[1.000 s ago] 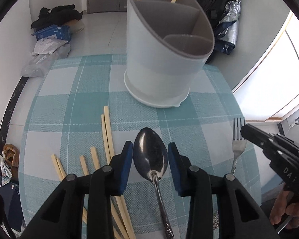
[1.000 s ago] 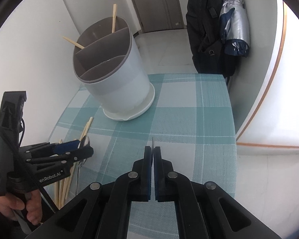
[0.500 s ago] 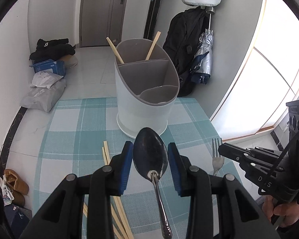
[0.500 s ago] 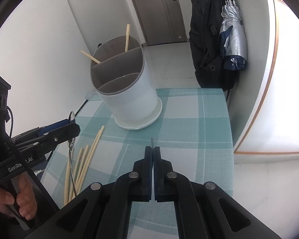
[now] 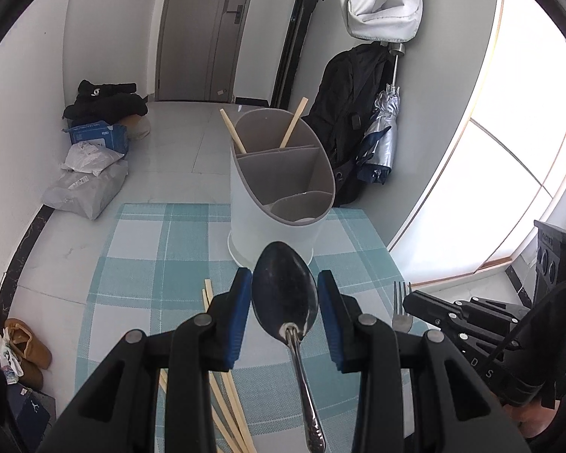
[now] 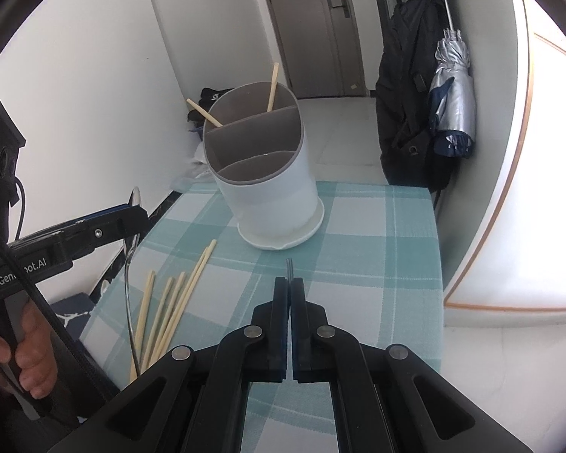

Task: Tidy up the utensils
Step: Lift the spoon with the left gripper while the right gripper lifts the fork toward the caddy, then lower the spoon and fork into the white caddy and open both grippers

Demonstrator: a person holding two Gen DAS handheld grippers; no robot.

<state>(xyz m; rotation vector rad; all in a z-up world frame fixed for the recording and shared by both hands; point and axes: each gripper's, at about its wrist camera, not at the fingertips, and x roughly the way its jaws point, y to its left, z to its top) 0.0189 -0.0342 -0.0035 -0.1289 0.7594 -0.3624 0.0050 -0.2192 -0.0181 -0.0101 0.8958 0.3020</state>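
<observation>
- Now both grippers have risen off the cloth [image 5: 139, 275], each carrying a utensil.
- Left gripper [image 5: 285, 302], jaws partly open, pinches the spoon [image 5: 285, 294] across its bowl, handle hanging near.
- Right gripper [image 6: 290, 294], jaws shut, clamps the fork [image 5: 400, 302], tines poking past.
- Chopsticks [image 6: 177, 302] lie left on the cloth, unsorted.
- Farther off, the holder [image 6: 268, 188] sits closer ahead; likely next, each utensil drops into a compartment.

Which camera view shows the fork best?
The left wrist view: the fork shows its tines and neck, held by the right gripper. In the right wrist view only the edge-on tine tips show above the shut jaws.
</observation>
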